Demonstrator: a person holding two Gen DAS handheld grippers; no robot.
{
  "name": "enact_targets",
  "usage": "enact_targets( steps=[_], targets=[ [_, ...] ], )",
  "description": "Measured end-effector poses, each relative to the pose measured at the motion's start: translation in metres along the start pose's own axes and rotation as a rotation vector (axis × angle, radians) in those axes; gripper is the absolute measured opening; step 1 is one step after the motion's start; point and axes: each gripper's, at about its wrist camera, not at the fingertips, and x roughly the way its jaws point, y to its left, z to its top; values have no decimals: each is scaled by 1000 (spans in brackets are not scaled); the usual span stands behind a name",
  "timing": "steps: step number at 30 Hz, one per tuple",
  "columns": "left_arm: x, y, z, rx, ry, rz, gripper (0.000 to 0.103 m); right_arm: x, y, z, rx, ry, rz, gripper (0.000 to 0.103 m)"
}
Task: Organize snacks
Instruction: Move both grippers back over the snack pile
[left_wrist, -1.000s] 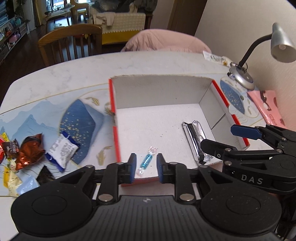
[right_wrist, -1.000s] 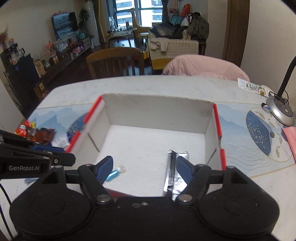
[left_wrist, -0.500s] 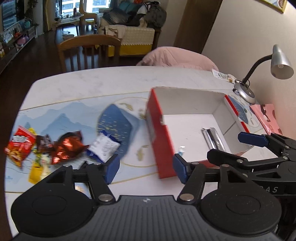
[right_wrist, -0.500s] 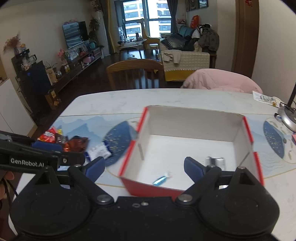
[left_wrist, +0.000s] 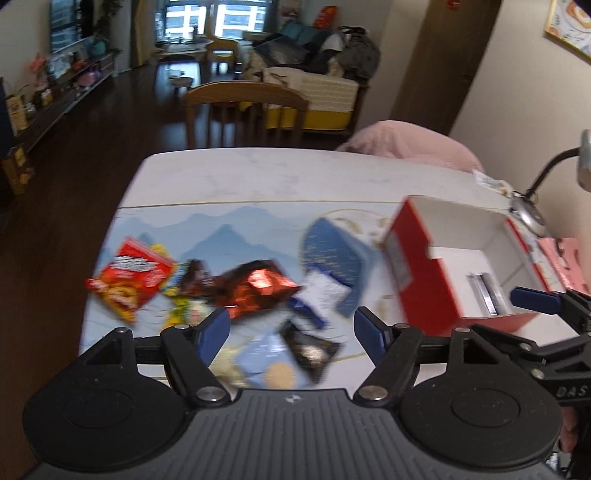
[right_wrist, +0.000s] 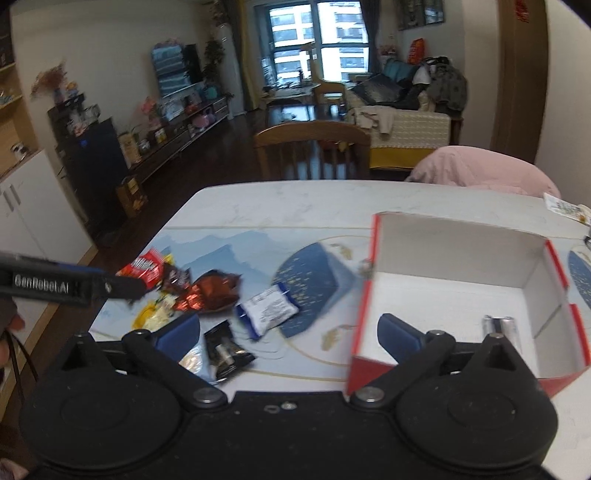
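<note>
Left wrist view shows the left gripper (left_wrist: 291, 330) opening wide and empty above the loose snacks (left_wrist: 255, 286) on the table (left_wrist: 258, 177). The right gripper (right_wrist: 288, 332) is opening too, empty; the red box (right_wrist: 458, 295) holds a silver packet (right_wrist: 504, 326).

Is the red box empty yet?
No. The red box holds a silver foil packet on its white floor; the near corner is hidden.
</note>
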Motion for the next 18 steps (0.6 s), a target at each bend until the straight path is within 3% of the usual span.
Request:
enact_targets(
  steps=[10, 18],
  targets=[
    [24, 82, -8, -65, 59, 94, 74, 52, 41, -13, -142, 97, 40, 103],
    [64, 99, -2, -17, 116, 90, 74, 102, 40, -15, -195, 187, 31, 99]
  ],
)
